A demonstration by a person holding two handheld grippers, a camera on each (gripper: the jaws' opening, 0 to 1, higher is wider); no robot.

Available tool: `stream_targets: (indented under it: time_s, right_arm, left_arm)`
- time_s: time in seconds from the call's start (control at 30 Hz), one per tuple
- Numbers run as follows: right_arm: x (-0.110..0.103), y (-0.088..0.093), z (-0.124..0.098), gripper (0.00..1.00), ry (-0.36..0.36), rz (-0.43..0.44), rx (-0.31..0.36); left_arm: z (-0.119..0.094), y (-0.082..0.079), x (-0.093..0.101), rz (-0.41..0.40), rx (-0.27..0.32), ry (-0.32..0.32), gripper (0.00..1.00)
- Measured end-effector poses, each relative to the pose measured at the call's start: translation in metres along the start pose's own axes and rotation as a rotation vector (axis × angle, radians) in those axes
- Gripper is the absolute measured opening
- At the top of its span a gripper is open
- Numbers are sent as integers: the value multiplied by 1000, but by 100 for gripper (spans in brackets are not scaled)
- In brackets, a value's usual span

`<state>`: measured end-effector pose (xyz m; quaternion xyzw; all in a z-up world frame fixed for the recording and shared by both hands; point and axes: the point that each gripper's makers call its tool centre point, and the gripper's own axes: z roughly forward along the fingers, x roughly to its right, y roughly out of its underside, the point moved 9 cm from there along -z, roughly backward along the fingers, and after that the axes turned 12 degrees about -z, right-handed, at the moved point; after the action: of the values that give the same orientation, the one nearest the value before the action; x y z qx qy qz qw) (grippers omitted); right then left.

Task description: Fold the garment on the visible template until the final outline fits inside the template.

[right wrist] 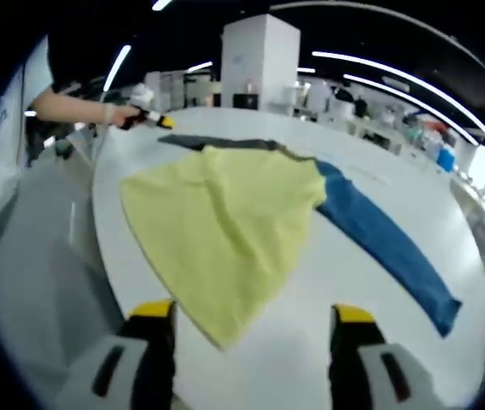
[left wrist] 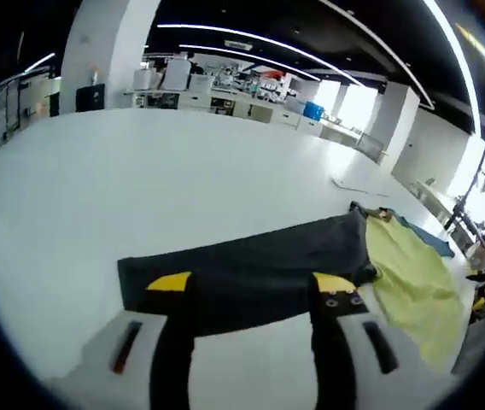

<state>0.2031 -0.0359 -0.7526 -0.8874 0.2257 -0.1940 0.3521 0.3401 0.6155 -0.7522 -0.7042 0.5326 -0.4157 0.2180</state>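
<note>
Both grippers spread, holding nothing. The yellow garment [right wrist: 225,231] looks soft and light; I'd pinch its hem corner at six o'clock.

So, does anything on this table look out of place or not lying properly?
The yellow garment lies askew, one corner hanging over the white table edge near the right gripper. A dark cloth and a blue cloth stick out from under it. Nothing looks spilled or damaged.

white pillar [right wrist: 260,60], lab benches [left wrist: 225,90], ceiling lights [left wrist: 251,38]
</note>
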Motion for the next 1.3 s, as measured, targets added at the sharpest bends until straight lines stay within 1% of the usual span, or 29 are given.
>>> stream_targets:
  time_s: [0.07, 0.13, 0.17, 0.2, 0.27, 0.33, 0.37, 0.4, 0.43, 0.47, 0.5, 0.57, 0.6, 0.7, 0.73, 0.77, 0.8, 0.87, 0.9, 0.93, 0.97, 1.0, 1.07, 1.1, 1.13, 1.17, 1.23, 1.3]
  right_arm:
    - [0, 0, 0, 72, -2, 2, -5]
    - [0, 0, 0, 72, -3, 1, -9]
    - [0, 0, 1, 72, -5, 3, -12]
    - [0, 0, 1, 71, -9, 4, -16]
    - [0, 0, 1, 71, -13, 1, -19]
    - [2, 1, 2, 71, -18, 2, -25]
    - [2, 1, 2, 70, -18, 2, -26]
    - [2, 0, 2, 70, -19, 3, -27]
    - [3, 0, 2, 70, -21, 3, -30]
    - [3, -1, 2, 70, -22, 1, -31]
    - [3, -1, 2, 70, -20, 1, -32]
    - [4, -2, 2, 69, -18, 7, -33]
    - [3, -3, 1, 69, -16, 7, -33]
    - [3, -3, 0, 69, -13, 11, -38]
    - [3, -3, 0, 69, -12, 12, -38]
    - [3, -2, 0, 69, -12, 17, -39]
    - [3, -2, 0, 69, -12, 21, -39]
    - [2, -1, 0, 68, -12, 21, -44]
    - [1, -1, 1, 68, -13, 21, -44]
    - [0, -2, 1, 68, -14, 21, -44]
    - [-2, -2, 2, 68, -17, 21, -43]
    - [-2, -2, 3, 68, -17, 20, -42]
    - [-4, -3, 4, 67, -20, 18, -40]
    - [-5, -3, 4, 67, -22, 19, -39]
    - [-5, -3, 4, 67, -21, 19, -38]
    - [-6, -3, 5, 67, -22, 21, -37]
    - [-6, -4, 5, 67, -21, 21, -34]
    - [-6, -4, 5, 66, -19, 25, -31]
  left_arm:
    - [3, -4, -8, -5, 11, -26, 46]
    - [6, -9, -19, -5, 16, -71, 43]
    - [5, -10, -25, -13, 16, -128, 40]
    - [6, -11, -29, -23, 16, -149, 38]
    - [12, -16, -38, -40, 39, -173, 33]
    - [15, -18, -42, -38, 35, -201, 26]
    - [15, -18, -45, -8, 16, -250, 24]
    - [16, -18, -48, 16, 4, -271, 23]
    - [20, -17, -51, 18, -7, -300, 23]
    - [22, -16, -53, 19, -14, -306, 23]
    - [20, -14, -52, 22, -11, -337, 22]
    - [21, -13, -54, 19, -8, -348, 22]
    - [22, -12, -56, 8, -12, -365, 23]
    - [22, -9, -56, 23, -34, -373, 20]
    - [21, -7, -56, 30, -55, -372, 18]
    - [23, -9, -57, 14, -38, -372, 15]
    - [24, -8, -56, 17, -39, -365, 12]
    - [22, -7, -51, 77, -63, -353, 3]
    - [23, -7, -54, 87, -67, -343, 0]
    - [22, -7, -55, 77, -65, -344, 0]
    - [24, -9, -55, 87, -74, -334, 0]
    - [24, -10, -56, 61, -70, -342, 0]
    - [22, -9, -58, 55, -72, -345, 0]
    - [20, -8, -59, 53, -77, -357, 0]
    - [19, -7, -60, 55, -80, -354, 0]
    - [16, -7, -65, 47, -84, -355, 0]
    - [14, -5, -66, 33, -87, -347, 0]
    - [13, -5, -65, 53, -91, -344, 0]
